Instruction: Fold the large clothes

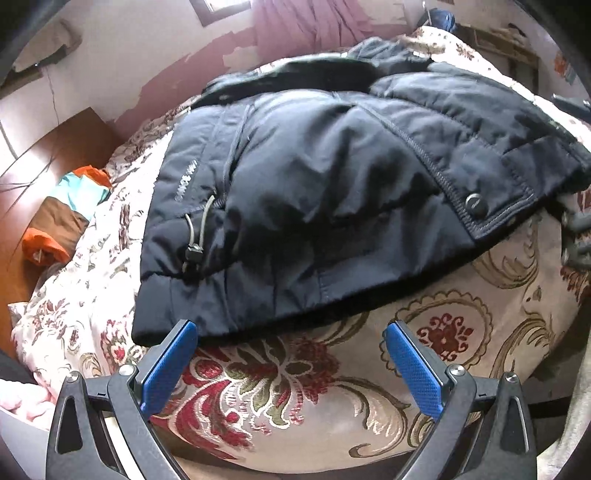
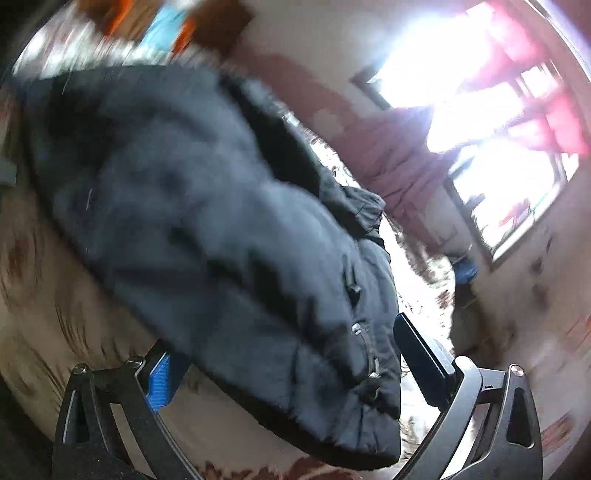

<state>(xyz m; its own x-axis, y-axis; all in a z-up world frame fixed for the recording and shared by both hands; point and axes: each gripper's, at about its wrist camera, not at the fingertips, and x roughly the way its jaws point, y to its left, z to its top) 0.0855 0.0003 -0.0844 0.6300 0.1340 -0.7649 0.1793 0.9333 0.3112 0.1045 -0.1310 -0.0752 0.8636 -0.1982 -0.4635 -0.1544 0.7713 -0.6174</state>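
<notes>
A dark navy padded jacket (image 1: 314,192) lies bunched on a floral bedspread (image 1: 295,387), with a drawcord toggle (image 1: 194,251) at its left side and a snap button (image 1: 474,202) on a flap at the right. My left gripper (image 1: 290,326) is open just in front of the jacket's near hem, its left fingertip (image 1: 186,332) touching the hem's corner. The right wrist view is blurred by motion. There one end of the jacket (image 2: 221,221) lies between the wide-apart fingers of my right gripper (image 2: 288,339), which is open; the cloth hides its left fingertip.
A pile of orange, teal and brown clothes (image 1: 70,206) lies off the bed's left edge on a wooden surface (image 1: 55,147). More dark clothing (image 1: 388,55) lies behind the jacket. A bright window (image 2: 480,110) with pink curtains (image 1: 306,22) is beyond the bed.
</notes>
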